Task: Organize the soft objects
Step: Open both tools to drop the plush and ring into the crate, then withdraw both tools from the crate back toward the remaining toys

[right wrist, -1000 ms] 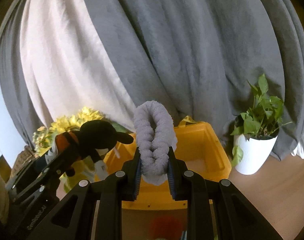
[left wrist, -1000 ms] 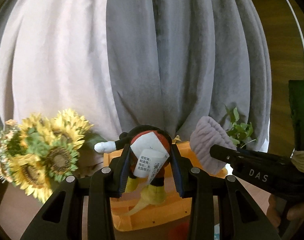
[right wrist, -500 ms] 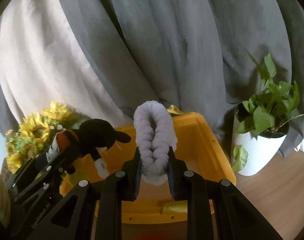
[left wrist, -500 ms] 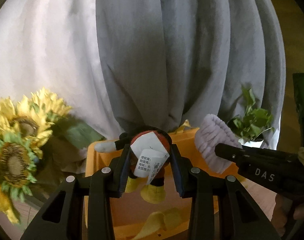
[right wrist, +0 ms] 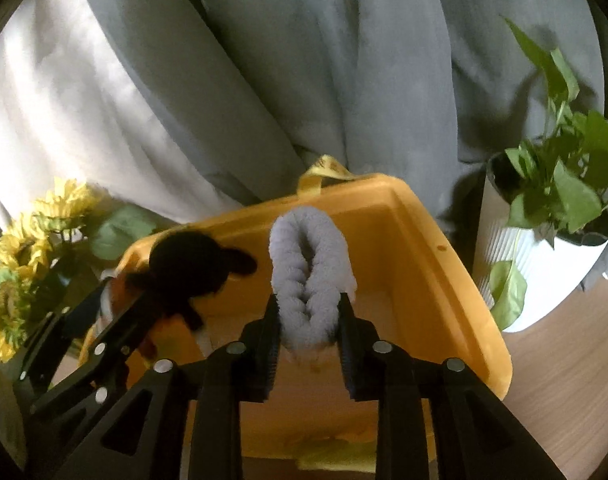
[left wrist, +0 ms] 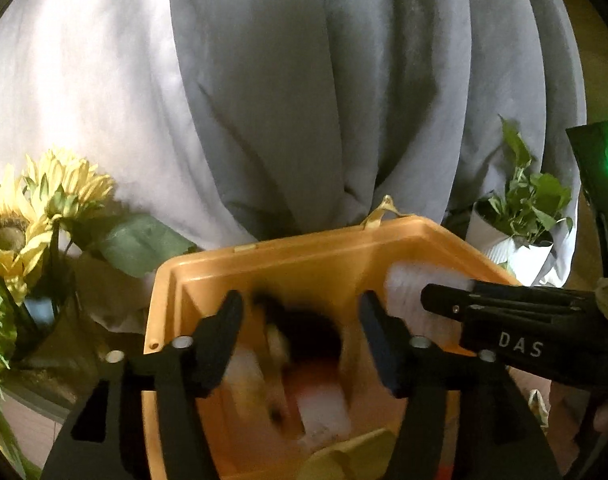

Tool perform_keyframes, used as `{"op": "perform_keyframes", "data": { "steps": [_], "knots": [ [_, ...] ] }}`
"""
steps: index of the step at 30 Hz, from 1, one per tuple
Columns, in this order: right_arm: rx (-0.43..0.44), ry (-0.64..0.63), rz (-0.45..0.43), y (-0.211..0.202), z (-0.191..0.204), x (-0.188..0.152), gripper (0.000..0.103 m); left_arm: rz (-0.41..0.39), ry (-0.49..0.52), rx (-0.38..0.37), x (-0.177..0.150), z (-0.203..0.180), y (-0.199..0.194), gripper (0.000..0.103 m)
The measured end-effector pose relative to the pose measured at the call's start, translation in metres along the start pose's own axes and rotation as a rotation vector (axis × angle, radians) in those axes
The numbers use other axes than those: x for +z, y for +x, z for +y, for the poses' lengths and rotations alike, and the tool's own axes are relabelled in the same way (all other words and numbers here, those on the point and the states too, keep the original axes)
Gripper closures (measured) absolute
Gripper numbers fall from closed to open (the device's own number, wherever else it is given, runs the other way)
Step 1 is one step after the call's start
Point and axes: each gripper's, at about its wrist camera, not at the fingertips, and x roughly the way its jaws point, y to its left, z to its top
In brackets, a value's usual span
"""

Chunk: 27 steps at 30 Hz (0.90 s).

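Observation:
My left gripper (left wrist: 299, 320) is open over the orange bin (left wrist: 304, 252). The black and orange plush toy (left wrist: 304, 364) is a blur between and below its fingers, dropping into the bin. In the right wrist view the plush (right wrist: 195, 272) still shows at the left gripper's tips. My right gripper (right wrist: 308, 320) is shut on a fluffy lavender headband (right wrist: 308, 264) and holds it over the orange bin (right wrist: 424, 280). The headband also shows in the left wrist view (left wrist: 416, 284). Something yellow (left wrist: 344, 460) lies in the bin's bottom.
Sunflowers (left wrist: 31, 208) stand left of the bin. A potted green plant in a white pot (right wrist: 560, 216) stands right of it on the wooden surface (right wrist: 564, 360). Grey and white curtains (left wrist: 304, 80) hang close behind the bin.
Both grippers moved forward and down over the bin. The left gripper opened and let go of the plush toy, which falls into the bin. The right gripper still holds the headband.

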Motion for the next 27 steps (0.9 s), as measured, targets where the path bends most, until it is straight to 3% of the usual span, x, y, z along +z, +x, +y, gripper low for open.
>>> {"op": "perform_keyframes", "data": {
  "steps": [1,2,3,4,8,27],
  "knots": [
    [-0.006,0.003,0.0,0.0,-0.001,0.0,0.05,-0.001,-0.003,0.002,-0.001,0.0,0.0,0.04],
    [-0.015,0.006,-0.01,-0.001,-0.002,0.0,0.048,-0.003,-0.004,0.012,-0.001,0.001,-0.002,0.039],
    [-0.023,0.004,-0.019,-0.003,-0.002,0.0,0.048,-0.005,-0.005,0.02,-0.001,0.002,-0.004,0.037],
    [-0.013,-0.004,0.047,-0.005,-0.002,-0.001,0.048,-0.009,-0.008,0.03,-0.001,0.002,-0.007,0.036],
    [-0.028,-0.005,0.037,-0.015,-0.003,0.0,0.047,-0.025,-0.024,0.044,0.002,0.004,-0.023,0.033],
    [-0.127,-0.018,-0.134,-0.125,0.001,-0.008,0.027,-0.158,-0.033,0.078,0.013,-0.016,-0.125,0.013]
  ]
}}
